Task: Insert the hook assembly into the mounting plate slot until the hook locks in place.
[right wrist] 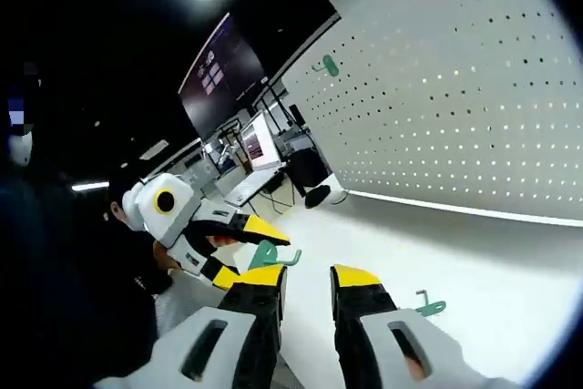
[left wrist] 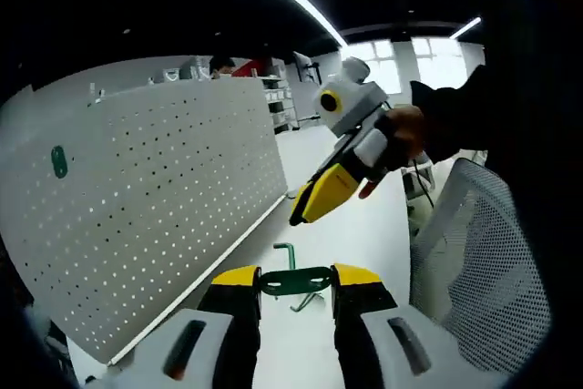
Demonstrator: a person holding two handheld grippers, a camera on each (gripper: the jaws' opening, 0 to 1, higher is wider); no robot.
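**Hook held in the left hand-held gripper, pegboard not yet reached**

Starting at my left: the left hand-held gripper [left wrist: 296, 280] has its jaws closed on a green hook assembly [left wrist: 293, 281], clamped across its flat crossbar so the bent prong sticks out ahead of the jaws and stays free to enter a slot. I judge that grip was chosen for exactly this reason: the mating end is left uncovered. The white perforated mounting plate [left wrist: 155, 216] stands upright off to the left of this gripper and well apart from the hook, so insertion has not begun. A small green piece [left wrist: 59, 162] already sits on the plate far up and to the left of my jaws; it looks like another hook, though it is too small to be sure.

Moving right: the right hand-held gripper [right wrist: 308, 293] has its jaws parted and grips nothing. From its own camera I see the left gripper below and to the left, carrying the hook, and a second loose green hook [right wrist: 429, 305] lying on the white table [right wrist: 474, 271] just right of the right gripper's jaws. I take the right one to be waiting, hovering above the table out of the way.
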